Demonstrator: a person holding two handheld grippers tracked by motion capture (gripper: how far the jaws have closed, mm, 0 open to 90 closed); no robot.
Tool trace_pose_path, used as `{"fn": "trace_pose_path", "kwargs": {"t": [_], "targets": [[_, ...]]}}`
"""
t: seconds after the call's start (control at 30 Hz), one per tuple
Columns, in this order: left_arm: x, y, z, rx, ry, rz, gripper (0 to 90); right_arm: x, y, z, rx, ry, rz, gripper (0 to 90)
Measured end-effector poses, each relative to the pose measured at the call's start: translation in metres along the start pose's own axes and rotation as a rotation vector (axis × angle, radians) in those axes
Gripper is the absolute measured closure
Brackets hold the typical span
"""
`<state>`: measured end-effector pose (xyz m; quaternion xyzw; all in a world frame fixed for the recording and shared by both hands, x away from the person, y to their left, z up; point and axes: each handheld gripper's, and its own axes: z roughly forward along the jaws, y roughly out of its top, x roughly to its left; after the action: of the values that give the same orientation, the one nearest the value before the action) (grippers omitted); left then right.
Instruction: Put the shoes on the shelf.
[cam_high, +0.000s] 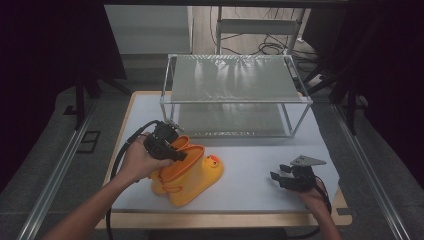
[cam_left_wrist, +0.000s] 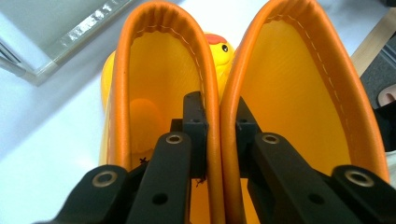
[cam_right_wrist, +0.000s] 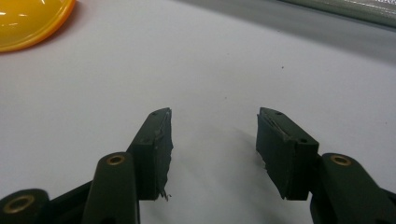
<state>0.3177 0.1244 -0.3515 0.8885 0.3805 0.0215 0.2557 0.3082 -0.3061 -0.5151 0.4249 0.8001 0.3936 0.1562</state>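
1. Pinching the two touching orange rims of a pair of yellow boots (cam_left_wrist: 219, 121), the left claw (cam_left_wrist: 219, 126) has one jaw inside each boot opening, pressing the two adjoining walls together; the boots' soles and toes are cut off by the frame in the left gripper view.
2. Seen from the high view, the boots (cam_high: 192, 175) lie on the white bench (cam_high: 260, 165), just in front of the glass case (cam_high: 235, 95), toward its left corner.
3. A duck face (cam_left_wrist: 219, 46) peeks up between the two boot shafts; most of it is hidden behind the rims.
4. The left claw (cam_high: 167, 145) sits at the boot tops, on the side nearest the glass case; the hand and claw body cover part of the openings, so the grip itself cannot be made out from above.
5. The right claw (cam_right_wrist: 212, 149) rests with jaws spread apart and nothing between them, just bare bench.
6. In the high view, the right claw (cam_high: 282, 175) lies well to the right of the boots, in front of the glass case's right corner.
7. A curved yellow-orange edge of a boot (cam_right_wrist: 28, 23) is cut off at the corner of the right gripper view.
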Motion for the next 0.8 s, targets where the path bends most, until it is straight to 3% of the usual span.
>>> {"fn": "trace_pose_path", "kwargs": {"t": [0.3, 0.47, 0.63, 0.8], "targets": [[0.007, 0.004, -0.006, -0.023, -0.056, -0.017, 82.4, -0.002, -0.001, 0.000, -0.004, -0.006, 0.009, 45.7], [0.012, 0.010, -0.008, -0.048, -0.124, -0.036, 82.5, -0.004, -0.001, -0.001, -0.009, -0.009, 0.016, 45.7], [0.005, 0.021, -0.015, -0.083, -0.187, -0.030, 82.4, -0.005, -0.001, -0.004, -0.009, -0.014, 0.015, 45.7], [-0.004, 0.036, -0.026, -0.097, -0.211, -0.006, 82.2, -0.007, -0.002, -0.007, -0.021, -0.019, 0.019, 45.8]]}}
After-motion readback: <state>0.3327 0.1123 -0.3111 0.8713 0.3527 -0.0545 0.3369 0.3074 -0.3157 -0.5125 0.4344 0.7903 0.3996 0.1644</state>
